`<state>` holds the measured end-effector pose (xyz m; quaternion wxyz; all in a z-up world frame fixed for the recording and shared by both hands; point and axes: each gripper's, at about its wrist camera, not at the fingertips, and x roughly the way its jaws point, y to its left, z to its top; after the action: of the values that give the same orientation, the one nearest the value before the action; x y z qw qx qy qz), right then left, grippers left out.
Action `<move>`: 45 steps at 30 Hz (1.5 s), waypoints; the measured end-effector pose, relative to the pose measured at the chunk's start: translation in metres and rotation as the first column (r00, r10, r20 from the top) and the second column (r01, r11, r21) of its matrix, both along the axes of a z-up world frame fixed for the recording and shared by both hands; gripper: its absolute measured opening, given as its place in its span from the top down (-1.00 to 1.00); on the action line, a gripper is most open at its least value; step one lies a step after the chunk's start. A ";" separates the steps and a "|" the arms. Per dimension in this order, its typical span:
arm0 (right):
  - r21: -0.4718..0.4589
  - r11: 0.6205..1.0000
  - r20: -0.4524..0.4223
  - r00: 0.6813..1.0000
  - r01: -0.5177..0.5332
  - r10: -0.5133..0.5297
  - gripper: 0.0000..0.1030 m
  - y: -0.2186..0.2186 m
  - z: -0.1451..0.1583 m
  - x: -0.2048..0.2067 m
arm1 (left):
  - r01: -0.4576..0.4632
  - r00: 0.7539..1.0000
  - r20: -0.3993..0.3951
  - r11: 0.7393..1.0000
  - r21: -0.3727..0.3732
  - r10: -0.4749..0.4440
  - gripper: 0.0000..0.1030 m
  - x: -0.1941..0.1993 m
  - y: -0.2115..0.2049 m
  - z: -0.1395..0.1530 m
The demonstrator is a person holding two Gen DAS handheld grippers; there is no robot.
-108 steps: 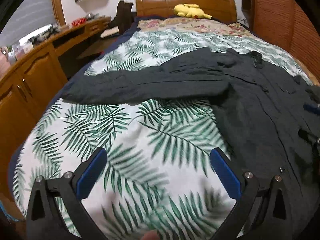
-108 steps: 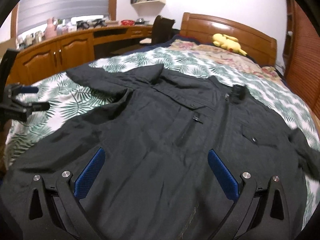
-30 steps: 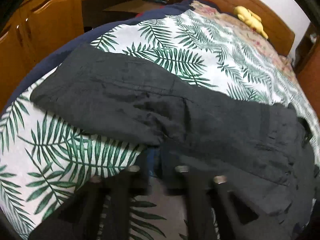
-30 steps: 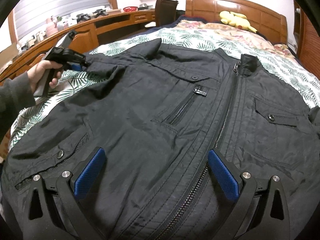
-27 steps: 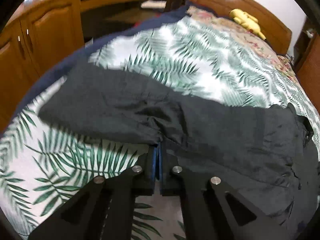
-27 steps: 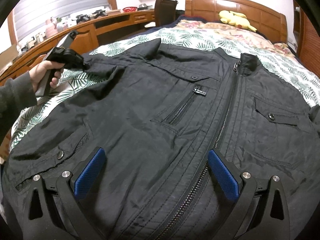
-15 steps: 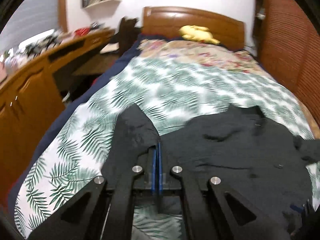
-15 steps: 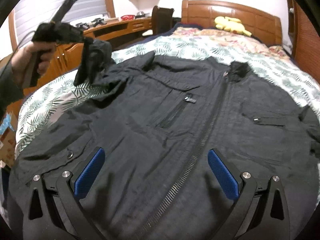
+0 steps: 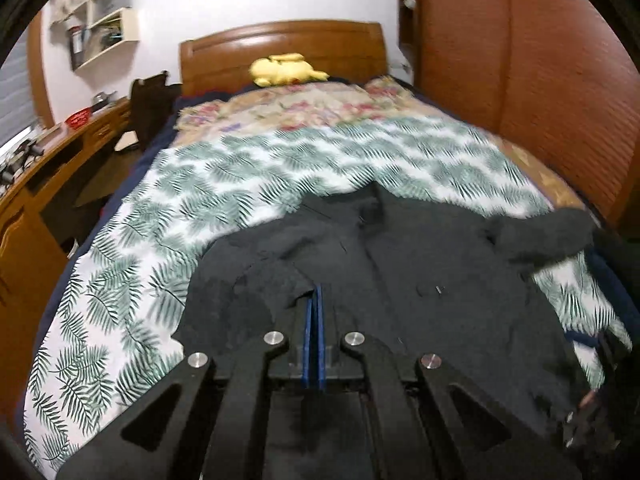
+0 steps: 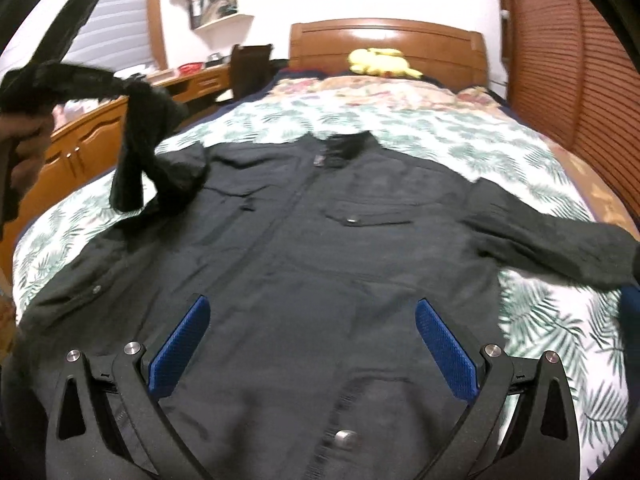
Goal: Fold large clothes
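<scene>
The left gripper (image 9: 314, 300) pinches the soft, limp jacket (image 10: 320, 248) sleeve (image 10: 148, 148); the right gripper (image 10: 312, 344), spread above the hem, could grasp the seams.

- A bedroom in a home: a bed (image 9: 224, 184) with a palm-leaf print cover fills the space ahead of both grippers.
- Far ahead, past the cover, stands a curved wooden headboard (image 10: 384, 40), with a yellow plush toy (image 10: 380, 62) lying just in front of it.
- Left of the grippers runs a long wooden desk (image 9: 60, 148) with cupboard doors and small clutter on top.
- Above it, a white wall shelf (image 9: 100, 20) holds books.
- To the right rises a brown slatted wardrobe front (image 9: 540, 60).
</scene>
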<state>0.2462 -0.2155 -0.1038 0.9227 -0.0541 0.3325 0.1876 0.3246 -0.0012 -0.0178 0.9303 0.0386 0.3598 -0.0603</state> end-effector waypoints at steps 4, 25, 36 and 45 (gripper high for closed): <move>0.009 1.000 0.009 1.000 0.023 -0.023 -1.00 -0.010 0.008 -0.001 | 0.048 0.998 -0.030 0.998 0.051 -0.047 1.00 -0.014 -0.029 -0.009; 0.003 1.000 0.003 1.000 -0.025 0.025 -1.00 0.017 0.004 0.012 | 0.117 0.991 -0.052 0.991 -0.061 -0.121 0.33 -0.121 -0.028 -0.035; -0.040 0.993 0.005 0.994 -0.109 0.109 -1.00 0.073 -0.005 0.009 | 0.031 0.999 0.029 0.994 -0.103 -0.029 0.31 -0.175 0.034 -0.024; -0.054 0.963 0.011 0.965 -0.263 0.263 -1.00 0.146 -0.003 0.000 | -0.111 0.992 0.049 0.987 -0.115 0.117 0.30 -0.191 0.109 -0.043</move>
<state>0.2458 -0.0694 -0.1070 0.8909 -0.1235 0.3187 0.2992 0.1335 0.1076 -0.0605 0.9425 -0.0327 0.3315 -0.0260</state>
